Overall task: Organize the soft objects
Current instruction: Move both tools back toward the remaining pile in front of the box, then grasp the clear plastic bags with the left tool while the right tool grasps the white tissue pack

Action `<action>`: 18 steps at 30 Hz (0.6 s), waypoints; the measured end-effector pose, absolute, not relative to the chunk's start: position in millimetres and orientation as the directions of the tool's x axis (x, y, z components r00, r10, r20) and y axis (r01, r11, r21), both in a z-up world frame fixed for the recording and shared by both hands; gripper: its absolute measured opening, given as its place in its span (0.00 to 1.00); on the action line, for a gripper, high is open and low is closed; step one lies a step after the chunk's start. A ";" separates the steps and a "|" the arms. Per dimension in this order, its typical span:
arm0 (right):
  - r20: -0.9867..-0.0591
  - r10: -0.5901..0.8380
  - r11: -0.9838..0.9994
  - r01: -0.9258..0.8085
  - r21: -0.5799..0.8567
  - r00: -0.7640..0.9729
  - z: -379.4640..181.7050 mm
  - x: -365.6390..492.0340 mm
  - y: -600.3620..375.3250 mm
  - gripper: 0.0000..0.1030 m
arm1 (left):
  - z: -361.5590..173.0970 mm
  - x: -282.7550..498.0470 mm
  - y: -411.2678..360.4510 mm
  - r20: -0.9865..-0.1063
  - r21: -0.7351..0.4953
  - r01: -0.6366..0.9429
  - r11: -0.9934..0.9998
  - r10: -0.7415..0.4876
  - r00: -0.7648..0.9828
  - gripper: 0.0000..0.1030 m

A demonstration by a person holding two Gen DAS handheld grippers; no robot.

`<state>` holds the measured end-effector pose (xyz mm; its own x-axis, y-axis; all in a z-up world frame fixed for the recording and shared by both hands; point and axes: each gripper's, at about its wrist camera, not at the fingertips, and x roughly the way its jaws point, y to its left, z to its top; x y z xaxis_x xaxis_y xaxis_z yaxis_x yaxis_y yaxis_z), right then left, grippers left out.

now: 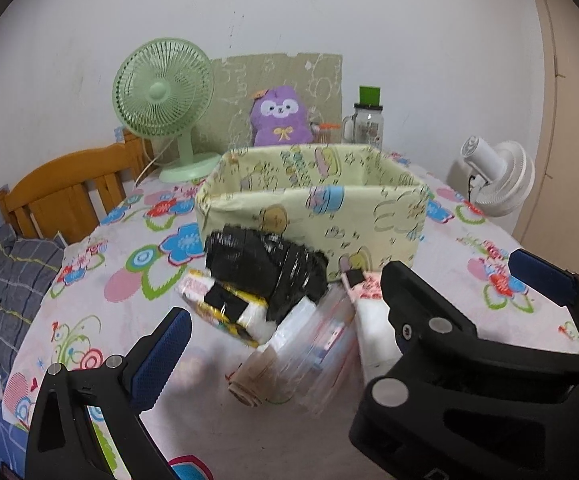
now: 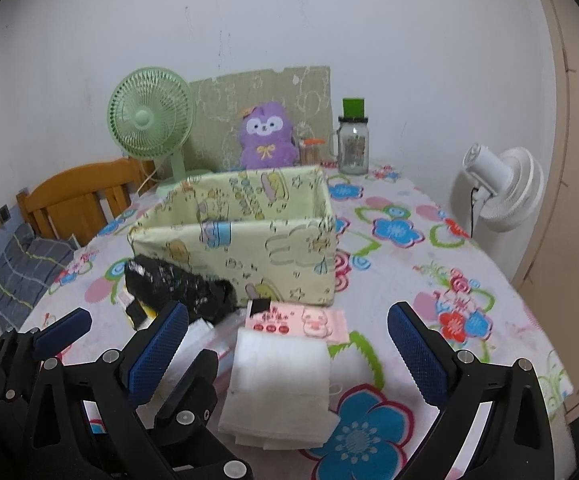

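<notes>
A pale yellow fabric box with cartoon prints stands open on the table. In front of it lies a pile: a crinkled black packet, a yellow-and-white packet, clear plastic packs, a pink tissue pack and a folded white cloth. My left gripper is open above the pile. My right gripper is open, its fingers either side of the white cloth.
The table has a flowered cloth. At the back stand a green fan, a purple plush and a glass jar with a green lid. A white fan is at right, a wooden chair at left.
</notes>
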<state>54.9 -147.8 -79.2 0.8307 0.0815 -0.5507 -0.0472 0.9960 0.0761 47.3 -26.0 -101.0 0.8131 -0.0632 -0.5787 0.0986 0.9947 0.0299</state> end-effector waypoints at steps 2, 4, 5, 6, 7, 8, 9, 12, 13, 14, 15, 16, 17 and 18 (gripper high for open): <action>-0.565 0.084 0.996 -0.050 0.076 0.821 -86.7 57.8 -147.1 0.98 | -107.6 49.3 -25.9 -0.587 0.032 0.096 0.995 -0.059 0.808 0.99; -0.575 0.085 0.996 -0.051 0.075 0.814 -91.8 60.3 -146.3 0.98 | -113.4 51.3 -24.8 -0.598 0.031 0.096 0.995 -0.059 0.799 0.99; -0.581 0.087 0.996 -0.052 0.075 0.809 -94.3 61.8 -145.7 0.98 | -115.5 52.4 -24.7 -0.603 0.030 0.096 0.995 -0.058 0.796 0.99; -0.589 0.088 0.996 -0.054 0.075 0.804 -96.9 63.6 -145.0 0.98 | -117.1 53.2 -24.3 -0.607 0.030 0.095 0.995 -0.058 0.792 0.99; -0.594 0.089 0.996 -0.055 0.075 0.799 -98.4 65.0 -144.7 0.98 | -119.0 54.6 -23.7 -0.612 0.029 0.095 0.995 -0.057 0.789 0.99; -0.600 0.090 0.996 -0.056 0.074 0.795 -100.3 66.3 -144.0 0.98 | -120.9 56.3 -22.8 -0.617 0.028 0.095 0.995 -0.058 0.785 0.99; -0.606 0.090 0.996 -0.057 0.072 0.790 -102.1 68.3 -143.0 0.98 | -122.4 57.4 -22.3 -0.621 0.025 0.095 0.995 -0.059 0.782 0.99; -0.625 0.087 0.996 -0.061 0.063 0.776 -107.9 73.2 -141.0 0.98 | -127.2 60.8 -22.1 -0.632 0.020 0.099 0.995 -0.064 0.772 0.99; -0.629 0.085 0.996 -0.060 0.061 0.773 -109.5 74.3 -140.7 0.98 | -129.3 62.3 -22.4 -0.638 0.021 0.101 0.995 -0.064 0.767 0.99; -0.634 0.082 0.997 -0.058 0.059 0.769 -111.3 75.8 -140.6 0.98 | -130.6 63.0 -22.8 -0.641 0.022 0.102 0.995 -0.064 0.765 0.99; -0.643 0.080 0.997 -0.055 0.060 0.762 -114.3 77.8 -140.5 0.98 | -131.8 63.5 -23.5 -0.643 0.023 0.104 0.994 -0.065 0.763 0.99; -0.651 0.082 0.997 -0.054 0.064 0.755 -116.3 79.0 -140.7 0.98 | -133.1 64.1 -24.2 -0.646 0.023 0.108 0.994 -0.067 0.761 0.99; -0.659 0.087 0.996 -0.054 0.071 0.747 -118.5 80.3 -141.0 0.98 | -134.4 64.7 -24.9 -0.648 0.024 0.111 0.994 -0.069 0.758 0.99; -0.669 0.093 0.995 -0.052 0.081 0.737 -121.0 81.8 -141.5 0.98 | -135.7 65.2 -25.5 -0.651 0.026 0.112 0.993 -0.068 0.756 0.99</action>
<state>81.8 -141.5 -121.0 0.7371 0.0930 -0.6694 -0.0525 0.9954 0.0806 65.2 -25.5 -135.7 0.7561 -0.0681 -0.6509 0.1119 0.9934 0.0260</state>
